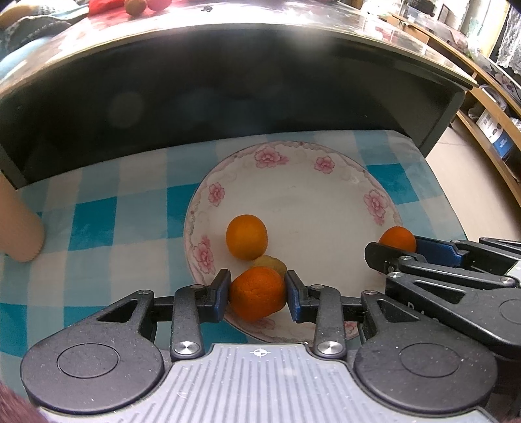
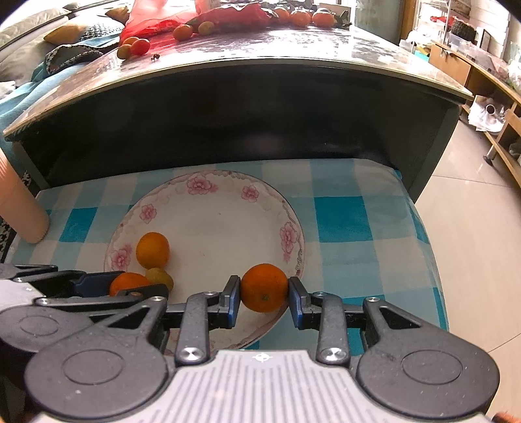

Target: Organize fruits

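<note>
Closest to me, my left gripper [image 1: 257,294] has its jaws clamped on an orange [image 1: 258,294], held over the near rim of the flowered plate [image 1: 325,182]. My right gripper [image 2: 263,291] is likewise clamped on a second orange [image 2: 264,288], sitting at the plate's near right edge; in the left view that gripper comes in from the right with its fruit just at the rim.

Just past my left jaws, a small yellowish fruit [image 1: 272,263] lies on the plate, touching the held orange from behind as far as I can tell. Beyond it rests a loose orange [image 1: 246,237], touching the yellowish one or very nearly so. The rest of the plate is bare white.

The plate sits on a blue-and-white checked cloth [image 2: 345,221]. At the cloth's left edge stands a pale pink cylinder [image 2: 19,211]. Farther back rises a dark table [image 2: 260,65] with a glossy top, where more oranges [image 2: 322,17] and a red bag [image 2: 153,19] lie.
</note>
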{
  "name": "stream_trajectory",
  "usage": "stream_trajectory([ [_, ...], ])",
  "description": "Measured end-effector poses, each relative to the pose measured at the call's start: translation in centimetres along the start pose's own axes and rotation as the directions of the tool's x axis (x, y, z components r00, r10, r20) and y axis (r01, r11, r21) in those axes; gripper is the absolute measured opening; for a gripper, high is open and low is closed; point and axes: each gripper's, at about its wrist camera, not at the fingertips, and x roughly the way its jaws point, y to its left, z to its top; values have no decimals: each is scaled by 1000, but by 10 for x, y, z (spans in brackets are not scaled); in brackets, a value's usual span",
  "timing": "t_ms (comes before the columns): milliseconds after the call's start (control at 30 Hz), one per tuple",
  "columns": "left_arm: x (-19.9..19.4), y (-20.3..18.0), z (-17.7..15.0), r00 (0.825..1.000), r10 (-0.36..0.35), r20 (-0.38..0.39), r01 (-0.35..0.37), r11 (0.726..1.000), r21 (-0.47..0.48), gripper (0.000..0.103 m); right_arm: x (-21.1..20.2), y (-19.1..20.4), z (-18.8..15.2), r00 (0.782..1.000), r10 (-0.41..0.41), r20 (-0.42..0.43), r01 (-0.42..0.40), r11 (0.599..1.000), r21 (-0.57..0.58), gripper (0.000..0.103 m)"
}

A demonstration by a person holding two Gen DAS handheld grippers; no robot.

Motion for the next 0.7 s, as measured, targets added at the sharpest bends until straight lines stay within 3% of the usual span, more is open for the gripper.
stream_trajectory([
  [700,-3,2,-1,1000,0,15,0,1000,-23,52,-1,-6,2,1000,24,7,-24,998,54,46],
])
